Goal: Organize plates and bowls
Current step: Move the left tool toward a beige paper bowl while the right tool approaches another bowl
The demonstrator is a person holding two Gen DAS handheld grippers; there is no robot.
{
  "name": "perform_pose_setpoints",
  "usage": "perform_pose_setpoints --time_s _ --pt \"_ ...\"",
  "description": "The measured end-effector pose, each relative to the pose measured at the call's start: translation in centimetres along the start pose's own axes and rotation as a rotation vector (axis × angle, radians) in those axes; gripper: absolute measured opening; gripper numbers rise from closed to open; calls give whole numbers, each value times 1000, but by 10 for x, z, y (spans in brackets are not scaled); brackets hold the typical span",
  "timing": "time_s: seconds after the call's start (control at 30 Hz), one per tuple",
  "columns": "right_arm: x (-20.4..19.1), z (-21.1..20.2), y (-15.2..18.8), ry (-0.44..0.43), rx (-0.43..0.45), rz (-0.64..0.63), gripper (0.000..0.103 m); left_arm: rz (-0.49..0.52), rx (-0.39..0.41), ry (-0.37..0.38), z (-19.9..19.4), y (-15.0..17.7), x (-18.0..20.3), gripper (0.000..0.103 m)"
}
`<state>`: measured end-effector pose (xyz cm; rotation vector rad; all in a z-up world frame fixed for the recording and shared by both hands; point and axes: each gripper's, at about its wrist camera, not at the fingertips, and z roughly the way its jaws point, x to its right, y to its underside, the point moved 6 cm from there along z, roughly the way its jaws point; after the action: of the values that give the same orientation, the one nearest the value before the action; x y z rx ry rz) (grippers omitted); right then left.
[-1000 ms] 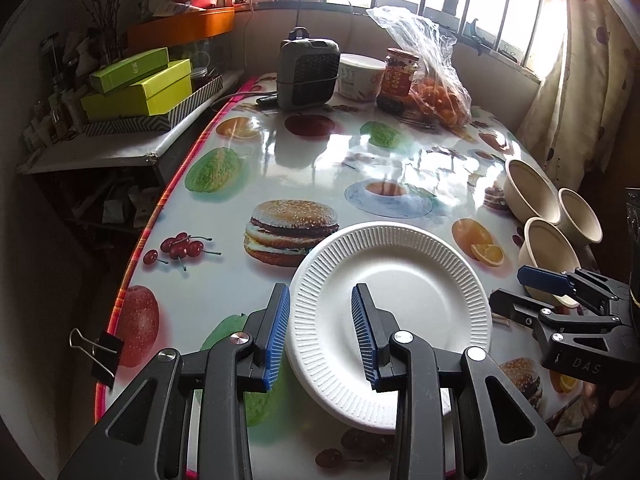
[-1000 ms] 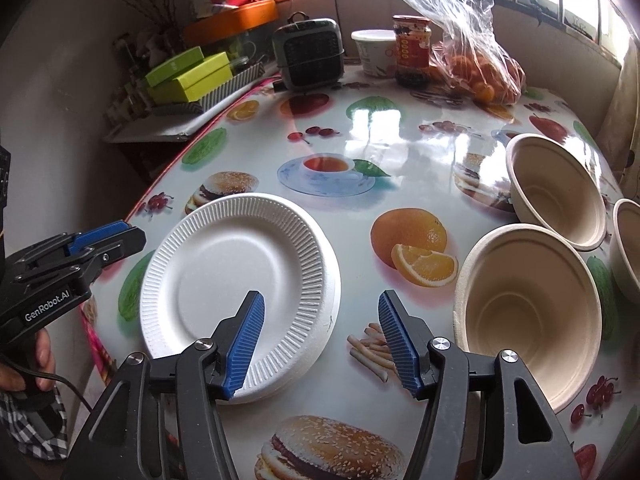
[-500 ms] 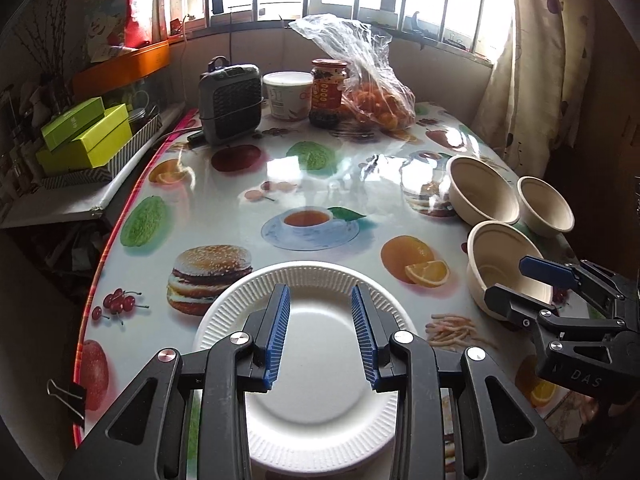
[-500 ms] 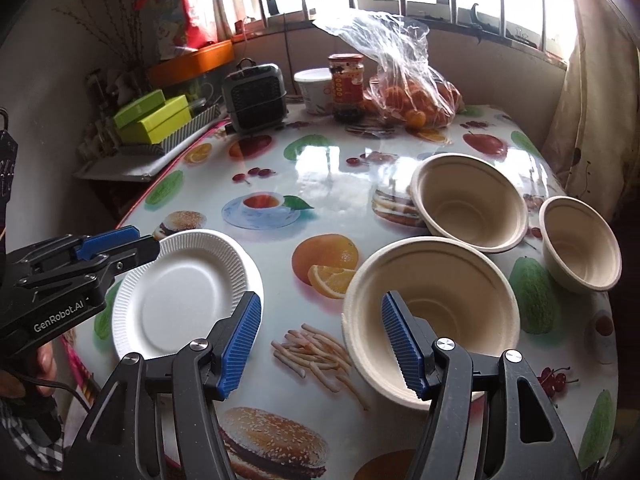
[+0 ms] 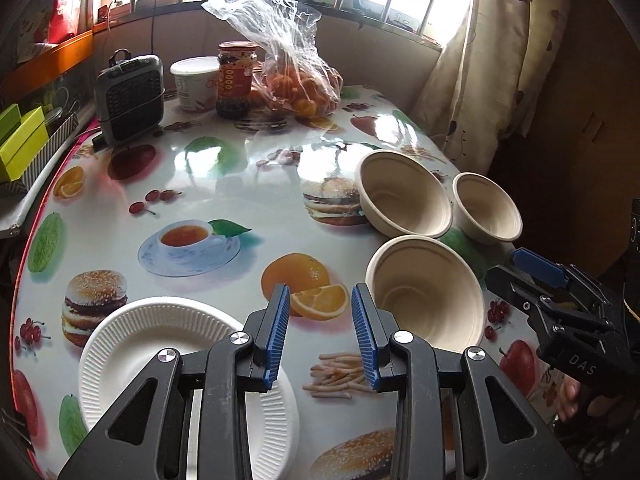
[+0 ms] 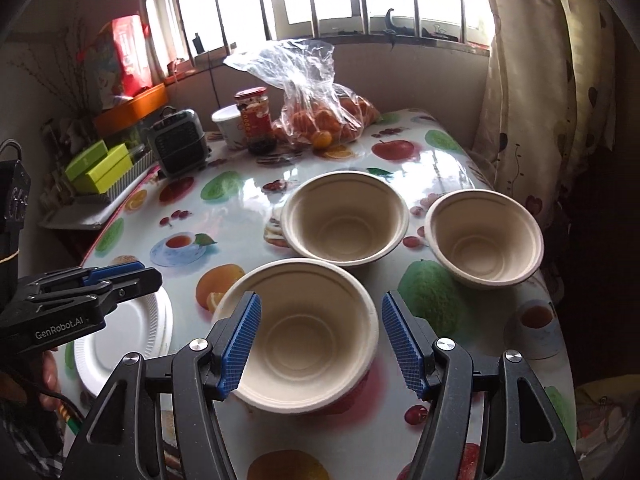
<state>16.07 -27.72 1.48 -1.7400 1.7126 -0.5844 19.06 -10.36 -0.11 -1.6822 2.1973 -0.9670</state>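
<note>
Left gripper: jaws apart with nothing between the blue pads, held over the printed tablecloth above the fries and orange-slice prints. It grips nothing. Its left finger overlaps the right edge of the white paper plate, which lies flat at the near left corner of the table; in the right wrist view a second rim shows under that edge — possibly more than one plate, cannot confirm.

Right gripper: jaws spread wide, empty, one pad on either side of the near bowl as seen from above. The pads do not press on the rim; whether they are level with it or above it cannot be told. A hand shows at the lower left of the right wrist view, under the left gripper's body.

Near bowl: beige, upright, empty, just right of the plate with the orange print between them.

Middle ground: a large bowl sits just behind the near bowl, rims close or touching. A small bowl stands to its right near the table's right edge, apart in the right wrist view. Both are upright and empty.

Far end — a grey fan heater at left, then a white tub, a red-lidded jar and a clear bag of oranges. Behind them are a barred window and, at right, a patterned curtain. Green boxes rest on a side shelf, left.
</note>
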Motion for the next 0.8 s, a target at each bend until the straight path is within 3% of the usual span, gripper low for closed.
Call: perform_pose_setpoints --time_s 0.3,0.67,0.8 --pt "52 -1 -26 39 38 52 63 20 21 3 14 -43 25 33" --pt "83 38 -54 10 29 97 63 -19 -21 -7 61 -81 28 33" --pt "87 50 -52 -20 24 117 52 -42 -58 -1 81 -84 26 33"
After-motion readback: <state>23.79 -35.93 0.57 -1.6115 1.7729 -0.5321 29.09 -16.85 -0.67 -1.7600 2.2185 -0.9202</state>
